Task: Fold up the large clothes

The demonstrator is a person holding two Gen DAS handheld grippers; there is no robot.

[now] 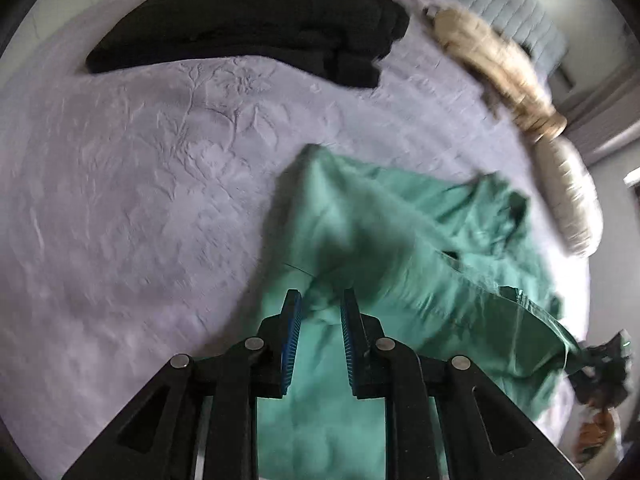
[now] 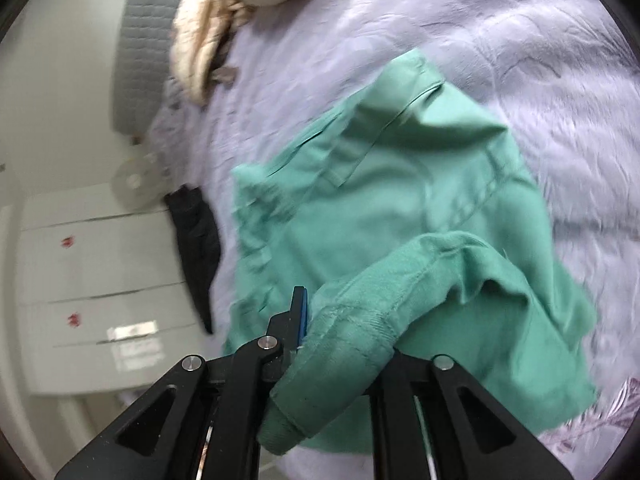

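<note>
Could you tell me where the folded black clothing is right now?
In the left wrist view the black clothing lies at the bedspread's far edge, beyond the green garment.

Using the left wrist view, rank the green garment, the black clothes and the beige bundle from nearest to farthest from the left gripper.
1. Green garment: at the left gripper, between its jaws.
2. Beige bundle: upper right, near the bed's edge.
3. Black clothes: top left, far side of the bed; close to the bundle's rank.

Left hand-held gripper (image 1: 320, 300), lower centre: black angular linkage arms, round silver pivot screws, ribbed blue finger pads (image 1: 291, 340). Right hand-held gripper (image 2: 320, 312) looks alike.
</note>
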